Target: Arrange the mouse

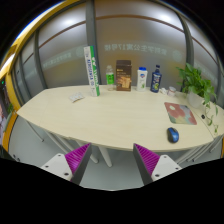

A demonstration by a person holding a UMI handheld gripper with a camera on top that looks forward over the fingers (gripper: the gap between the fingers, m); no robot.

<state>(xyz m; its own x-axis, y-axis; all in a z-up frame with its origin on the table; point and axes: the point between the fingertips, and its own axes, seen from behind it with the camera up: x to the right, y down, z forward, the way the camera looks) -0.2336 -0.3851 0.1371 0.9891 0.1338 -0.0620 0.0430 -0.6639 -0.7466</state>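
A dark blue mouse lies on the pale oval table, near its front edge at the right. A pinkish mat lies just beyond it. My gripper is open and empty, its fingers with magenta pads spread wide. It hangs in front of the table's near edge, well short of the mouse, which is ahead and to the right of the right finger.
At the table's far side stand a tall white-green box, a small bottle, a brown packet, a white bottle and a dark bottle. A potted plant stands at the right. Glass walls lie behind.
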